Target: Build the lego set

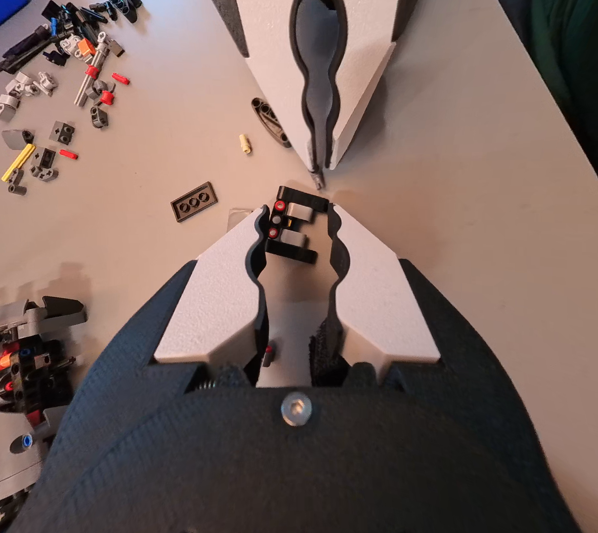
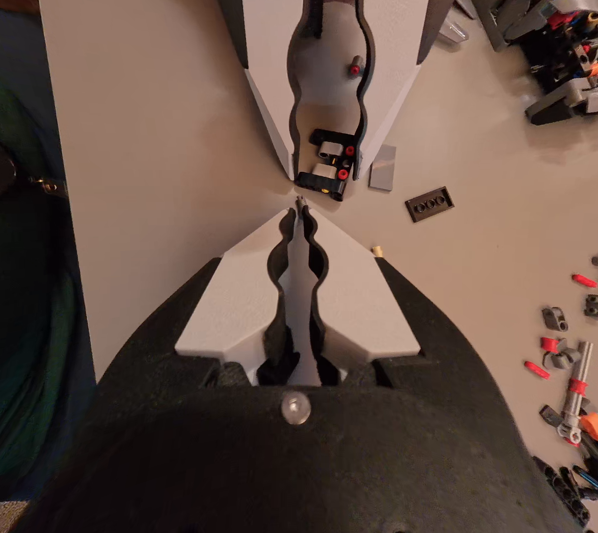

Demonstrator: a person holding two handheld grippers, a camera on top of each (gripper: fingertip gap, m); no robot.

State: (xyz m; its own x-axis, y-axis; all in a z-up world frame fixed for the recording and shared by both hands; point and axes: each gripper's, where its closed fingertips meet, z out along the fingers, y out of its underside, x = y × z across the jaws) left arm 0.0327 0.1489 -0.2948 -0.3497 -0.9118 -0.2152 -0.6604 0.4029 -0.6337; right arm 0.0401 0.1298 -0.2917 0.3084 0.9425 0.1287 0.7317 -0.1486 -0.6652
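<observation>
Frame centre: subassembly (image 1: 293, 227), beams lying crosswise, is flanked by the parted left gripper (image 1: 297, 209); a pin (image 2: 301, 203) is pinched, pointing forward, by the right gripper (image 2: 299, 209).

Pale table (image 1: 453, 226), scattered lego pieces (image 1: 64, 64)

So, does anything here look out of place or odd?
Only one thing: a small grey-and-red pin lies on the table deep between the left gripper fingers, apart from the black subassembly. It looks dropped.
</observation>
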